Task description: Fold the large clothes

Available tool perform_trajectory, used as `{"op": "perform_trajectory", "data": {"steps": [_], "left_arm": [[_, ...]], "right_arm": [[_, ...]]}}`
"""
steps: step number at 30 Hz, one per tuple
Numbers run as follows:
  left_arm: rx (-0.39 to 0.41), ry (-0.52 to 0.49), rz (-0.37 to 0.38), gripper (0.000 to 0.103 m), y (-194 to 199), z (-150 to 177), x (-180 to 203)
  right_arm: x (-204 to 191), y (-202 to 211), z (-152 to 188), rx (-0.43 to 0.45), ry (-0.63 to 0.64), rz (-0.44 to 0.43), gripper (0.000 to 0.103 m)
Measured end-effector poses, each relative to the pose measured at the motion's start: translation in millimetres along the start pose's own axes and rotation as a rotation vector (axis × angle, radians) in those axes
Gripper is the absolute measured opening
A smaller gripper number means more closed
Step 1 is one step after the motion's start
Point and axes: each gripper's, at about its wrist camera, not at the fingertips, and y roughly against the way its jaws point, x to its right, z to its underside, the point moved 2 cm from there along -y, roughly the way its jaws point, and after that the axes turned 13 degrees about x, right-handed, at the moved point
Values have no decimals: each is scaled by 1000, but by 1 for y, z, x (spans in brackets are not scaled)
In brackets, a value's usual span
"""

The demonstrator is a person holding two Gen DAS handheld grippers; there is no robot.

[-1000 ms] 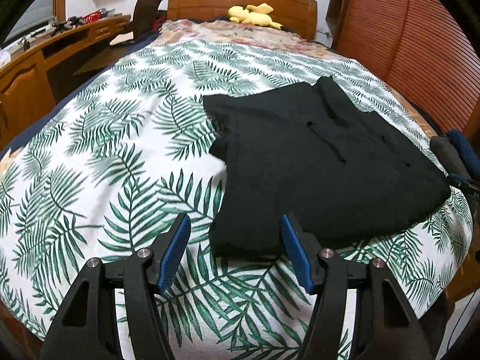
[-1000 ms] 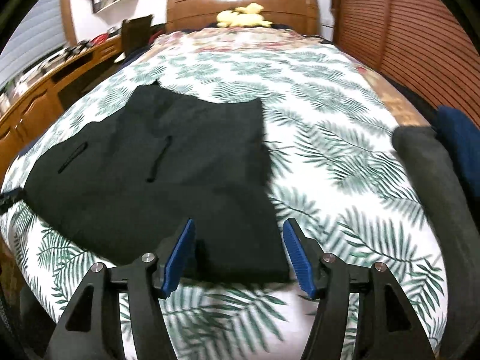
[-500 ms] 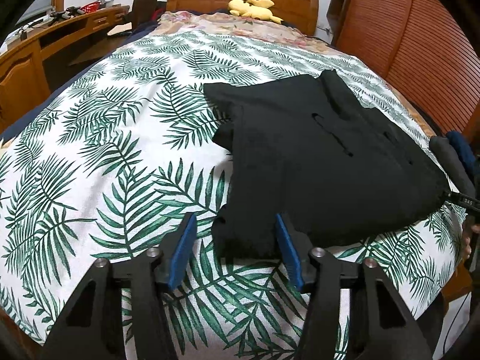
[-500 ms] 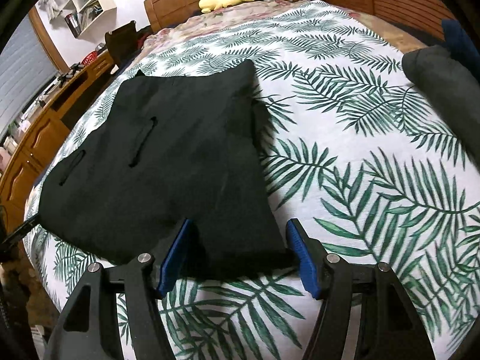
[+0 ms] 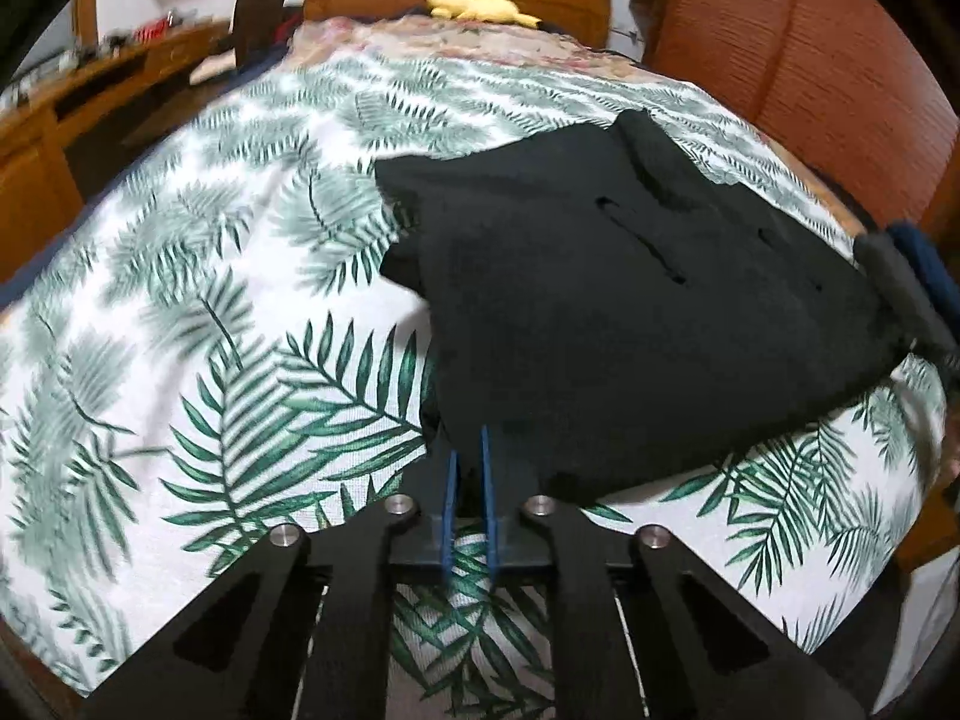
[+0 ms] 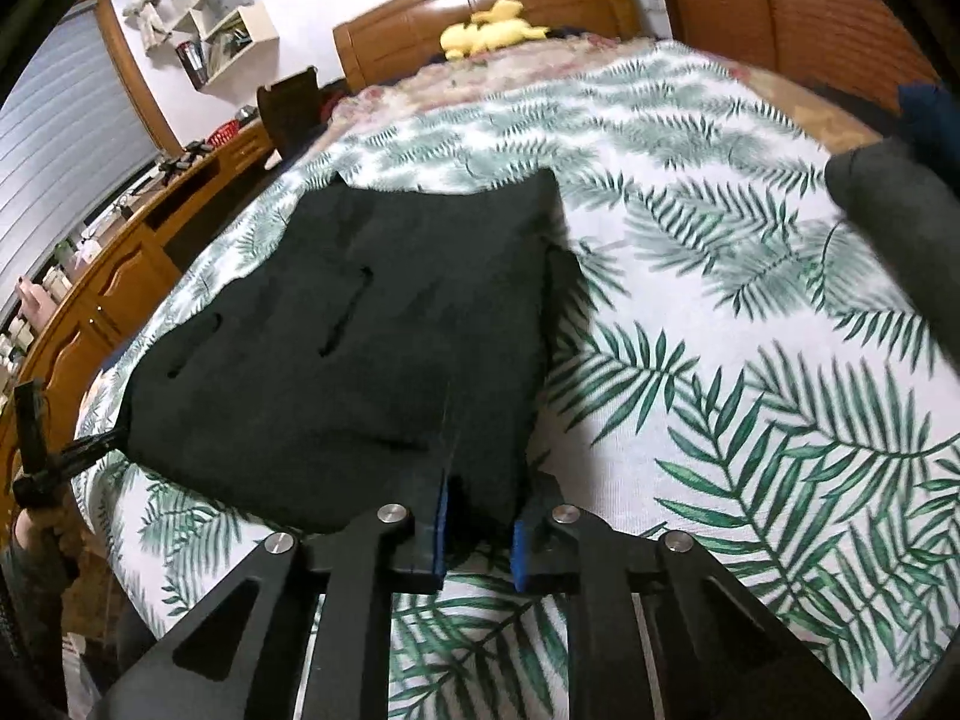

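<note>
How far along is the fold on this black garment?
Done: the black garment lies partly folded on the bed. In hand: left gripper and right gripper each pinch a near corner. Left: carrying that near edge over and finishing.

No legible text, label or number anywhere, perhaps owing to blur.
</note>
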Motion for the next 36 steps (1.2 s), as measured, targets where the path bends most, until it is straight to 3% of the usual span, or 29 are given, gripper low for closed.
{"op": "perform_trajectory", "data": {"steps": [9, 17, 20, 25, 29, 36], "left_arm": [[81, 24, 72, 5, 61, 2, 18], [65, 33, 89, 5, 84, 25, 26], [37, 34, 79, 5, 75, 31, 22], [29, 23, 70, 5, 73, 35, 23], [13, 0, 51, 5, 67, 40, 25], [0, -5, 45, 5, 64, 42, 26]], "right_arm": [[-7, 56, 8, 64, 75, 27, 13], [2, 90, 41, 2, 60, 58, 15], [1, 92, 39, 12, 84, 96, 26], [-5, 100, 27, 49, 116, 173, 54], [-24, 99, 18, 87, 145, 176, 58], [-74, 67, 24, 61, 238, 53, 58]]}}
